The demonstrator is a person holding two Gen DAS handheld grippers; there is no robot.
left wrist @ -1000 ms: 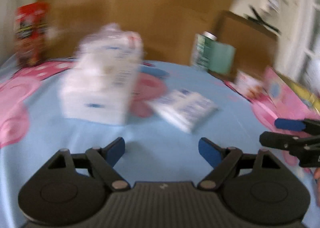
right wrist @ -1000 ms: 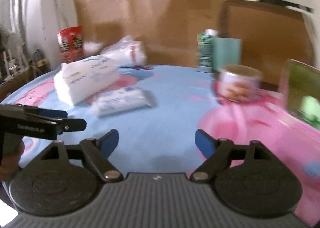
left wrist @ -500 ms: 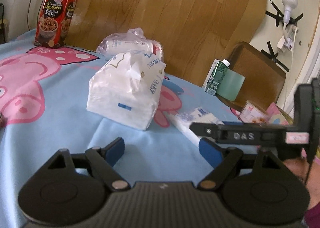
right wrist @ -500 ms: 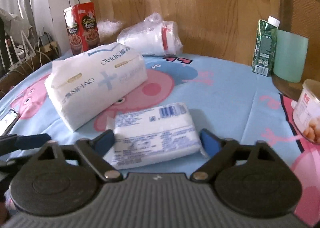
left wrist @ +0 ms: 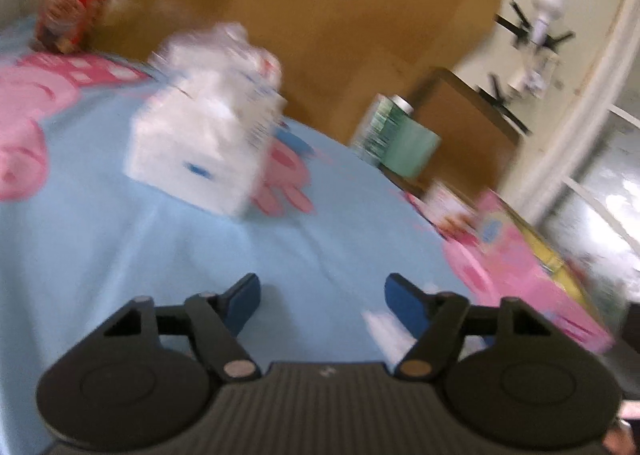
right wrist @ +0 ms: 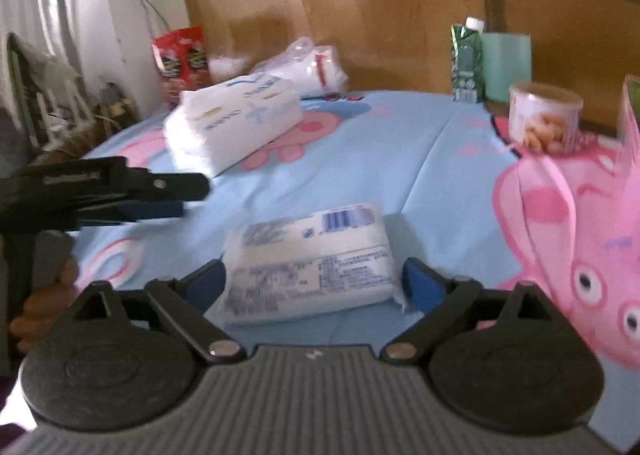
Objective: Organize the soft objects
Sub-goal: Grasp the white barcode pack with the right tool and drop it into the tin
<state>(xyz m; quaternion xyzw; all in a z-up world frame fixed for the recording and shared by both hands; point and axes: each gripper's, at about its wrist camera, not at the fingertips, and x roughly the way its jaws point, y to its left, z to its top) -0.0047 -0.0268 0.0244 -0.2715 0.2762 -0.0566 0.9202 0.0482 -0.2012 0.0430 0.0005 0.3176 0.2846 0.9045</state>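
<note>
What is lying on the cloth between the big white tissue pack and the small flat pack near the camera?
Nothing: in the right wrist view only bare blue tablecloth separates the big tissue pack from the small flat pack.

The right gripper (right wrist: pixel 314 285) sits low over the blue cartoon-pig tablecloth (right wrist: pixel 372 159), its jaws opening around a small flat tissue pack (right wrist: pixel 308 259) that lies between the blue pads; whether they touch its ends is hard to tell. At nine o'clock the left gripper (right wrist: pixel 176 197) reaches in sideways, a hand (right wrist: pixel 44 295) on its grip below. At eleven o'clock lies a big white tissue pack (right wrist: pixel 234 119), with a clear-wrapped white bundle (right wrist: pixel 308 69) just behind it and a red snack box (right wrist: pixel 182 63) beside the wall. Toward one o'clock stand a green carton (right wrist: pixel 466 59) and a pale green cup (right wrist: pixel 506 67), and nearer, a round tin (right wrist: pixel 544 117).
</note>
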